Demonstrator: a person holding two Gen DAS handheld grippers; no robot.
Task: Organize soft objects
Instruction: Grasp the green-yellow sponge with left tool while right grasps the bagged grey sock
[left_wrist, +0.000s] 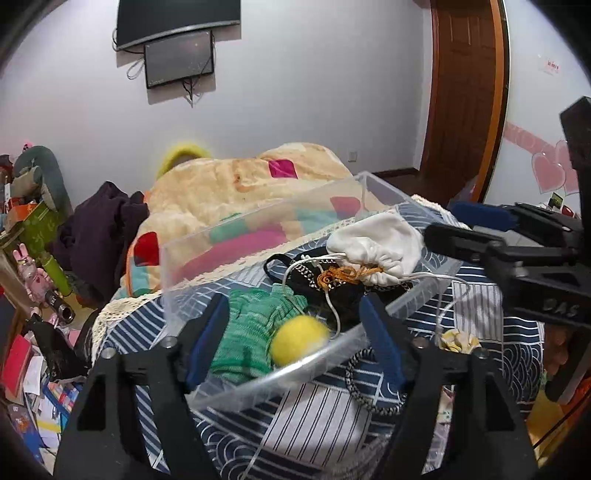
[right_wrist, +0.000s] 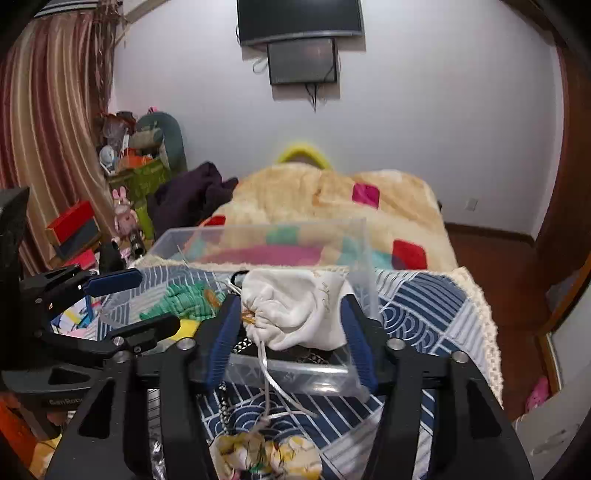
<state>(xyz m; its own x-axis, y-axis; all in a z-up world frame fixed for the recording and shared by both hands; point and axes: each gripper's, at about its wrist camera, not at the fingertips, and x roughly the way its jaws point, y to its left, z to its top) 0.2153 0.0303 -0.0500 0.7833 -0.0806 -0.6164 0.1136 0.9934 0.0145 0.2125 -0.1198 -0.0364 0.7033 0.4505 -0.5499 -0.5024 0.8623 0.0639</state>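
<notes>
White pouch (right_wrist: 295, 310) between right hand-held gripper (right_wrist: 291, 317) — (fingers apart).

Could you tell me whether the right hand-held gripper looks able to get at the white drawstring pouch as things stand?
Probably yes: the right hand-held gripper is open, its blue pads flanking the white drawstring pouch atop the clear bin's contents, with nothing between.

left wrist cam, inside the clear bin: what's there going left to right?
Green knit cloth → yellow ball → black patterned item with orange cord → white drawstring pouch, all inside the clear bin.
</notes>
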